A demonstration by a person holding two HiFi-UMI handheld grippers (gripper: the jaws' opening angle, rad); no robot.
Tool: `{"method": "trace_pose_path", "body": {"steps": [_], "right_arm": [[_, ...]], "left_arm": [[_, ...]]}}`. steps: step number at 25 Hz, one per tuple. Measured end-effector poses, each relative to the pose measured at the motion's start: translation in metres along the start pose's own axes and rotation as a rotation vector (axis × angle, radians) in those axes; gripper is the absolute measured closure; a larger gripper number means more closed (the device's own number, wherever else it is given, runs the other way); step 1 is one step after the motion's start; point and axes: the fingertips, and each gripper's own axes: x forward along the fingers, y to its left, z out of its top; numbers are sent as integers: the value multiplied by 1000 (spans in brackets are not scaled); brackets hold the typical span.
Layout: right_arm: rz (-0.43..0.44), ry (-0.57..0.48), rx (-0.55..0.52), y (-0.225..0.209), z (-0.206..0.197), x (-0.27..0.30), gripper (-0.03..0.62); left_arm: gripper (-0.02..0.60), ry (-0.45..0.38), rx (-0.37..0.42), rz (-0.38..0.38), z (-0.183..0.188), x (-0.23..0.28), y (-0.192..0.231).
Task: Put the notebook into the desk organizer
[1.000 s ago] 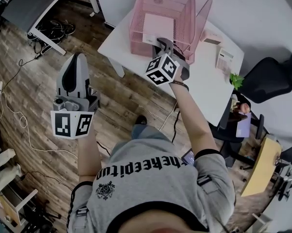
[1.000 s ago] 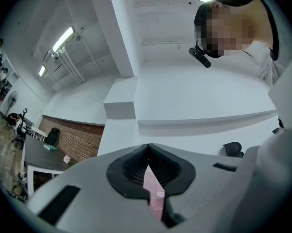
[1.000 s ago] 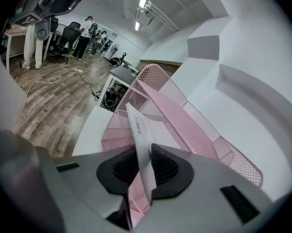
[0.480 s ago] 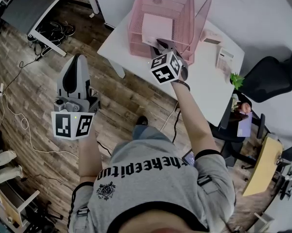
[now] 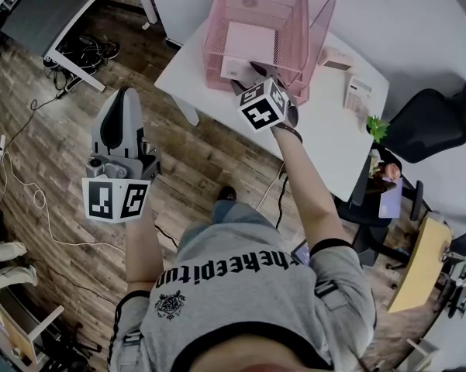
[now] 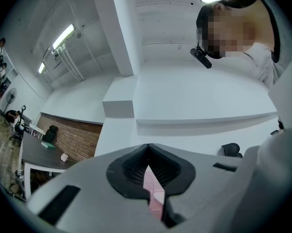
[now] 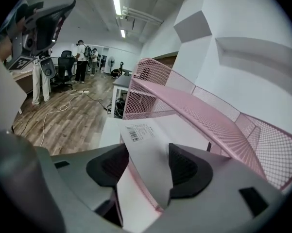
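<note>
So it's one notebook (image 5: 248,45), one pink mesh desk organizer (image 5: 295,22) on the white surface (image 5: 326,122), and two grippers. The right gripper (image 7: 146,166) is at the organizer's front. Its jaws are opening, spread wide, with the notebook's near edge loose between them. The rest of the notebook already sits inside the organizer. The left gripper (image 5: 122,99) hangs out over the wood floor, jaws closed together. There's a thin pink sliver in the seam, no idea what it is.
</note>
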Motion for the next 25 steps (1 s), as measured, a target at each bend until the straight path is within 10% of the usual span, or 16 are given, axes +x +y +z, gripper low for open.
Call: {"method": "trace_pose_path", "body": {"steps": [8,15,19,25], "right_arm": [[31,-52,18,4,6,-8,315],[92,-209,260,18,21,-45,324],[18,-292,365,12,28,-74,562],[-92,-365,426,10,34,-114,592]], "left_arm": [[578,3,3,-16,1,-4,-6],[578,-6,-4,-58,9,-6,-13],[578,-10,-13,-99,15,-3,-18],[578,-6,-30,-166,23,1,-26]]}}
